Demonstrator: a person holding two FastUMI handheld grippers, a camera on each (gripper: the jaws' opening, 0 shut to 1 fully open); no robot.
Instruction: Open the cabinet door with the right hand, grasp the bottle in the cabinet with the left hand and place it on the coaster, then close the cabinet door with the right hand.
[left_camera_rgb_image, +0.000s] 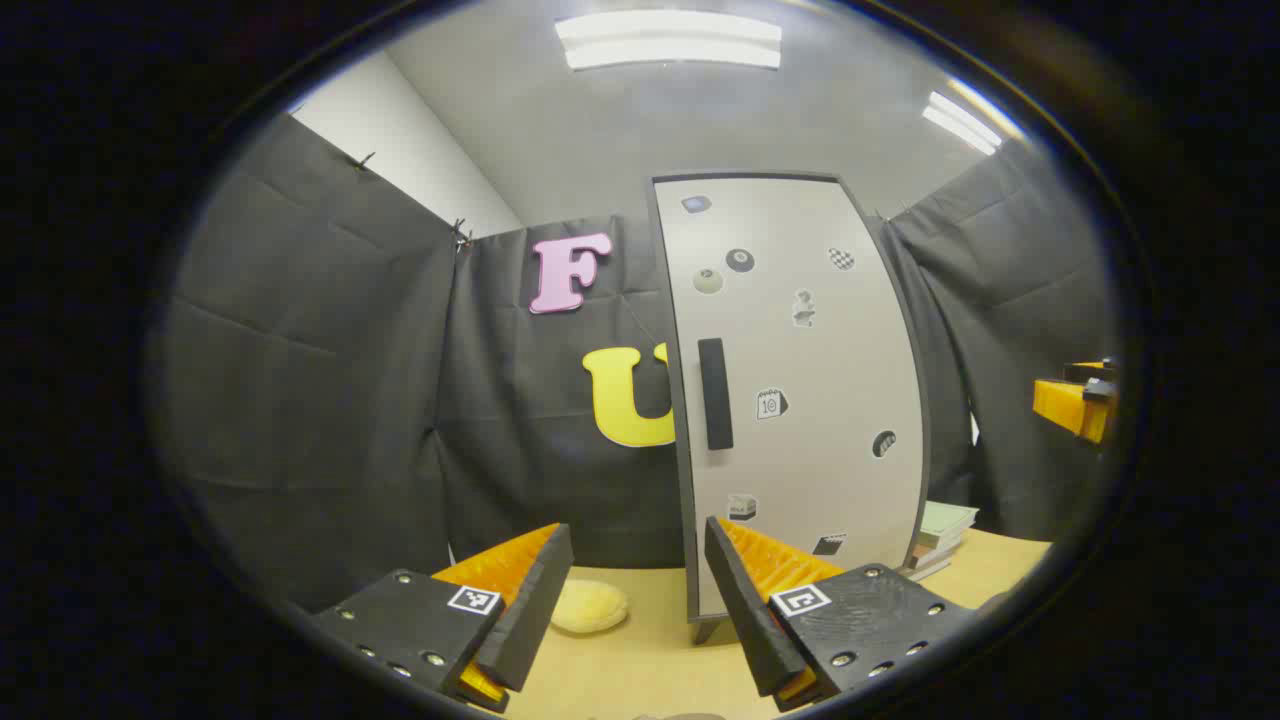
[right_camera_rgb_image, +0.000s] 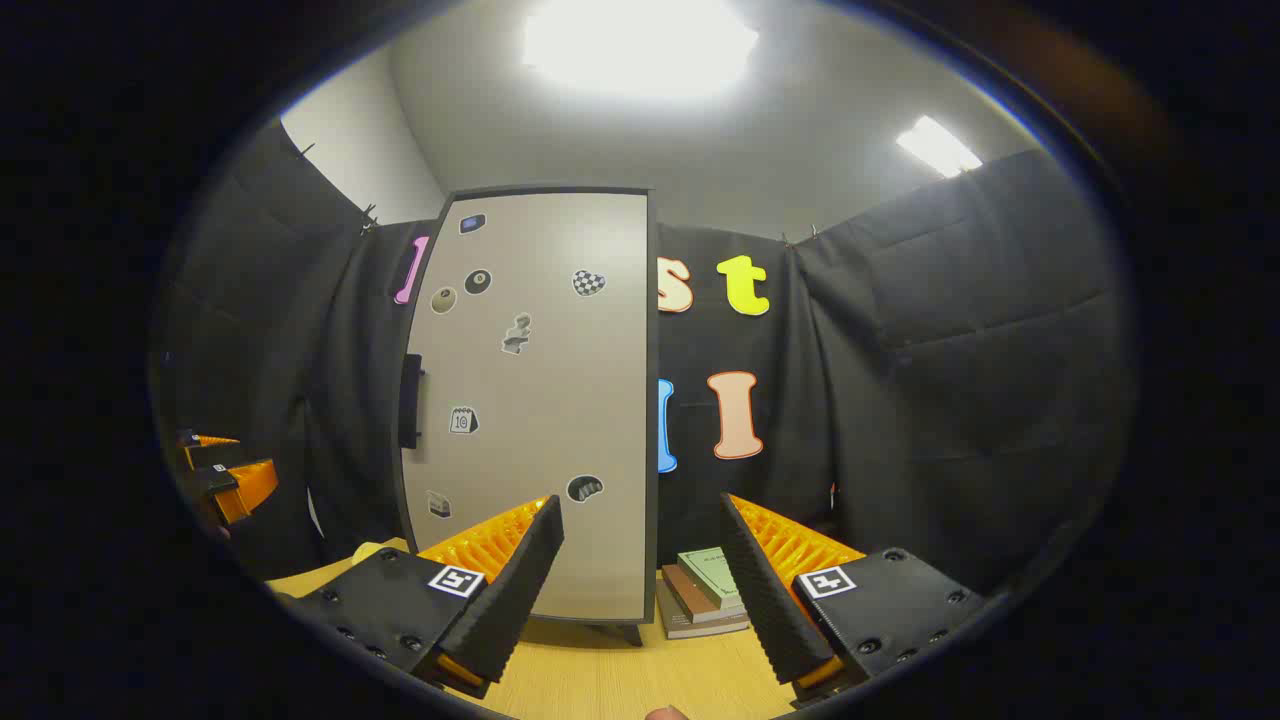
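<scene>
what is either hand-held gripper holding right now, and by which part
Nothing. The left hand-held gripper and right hand-held gripper are both open and empty, short of the closed cabinet door.

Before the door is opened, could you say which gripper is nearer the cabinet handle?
Left, likely: the handle lies straight ahead of the left gripper; the right gripper faces the door's far edge.

Cabinet door (left_camera_rgb_image: 800, 390) standing shut and upright, pale grey, dotted with small stickers, dark vertical handle (left_camera_rgb_image: 714, 393) near its left edge; sitting ahead of the left tongs, and ahead-left of the right tongs (right_camera_rgb_image: 530, 400).
</scene>
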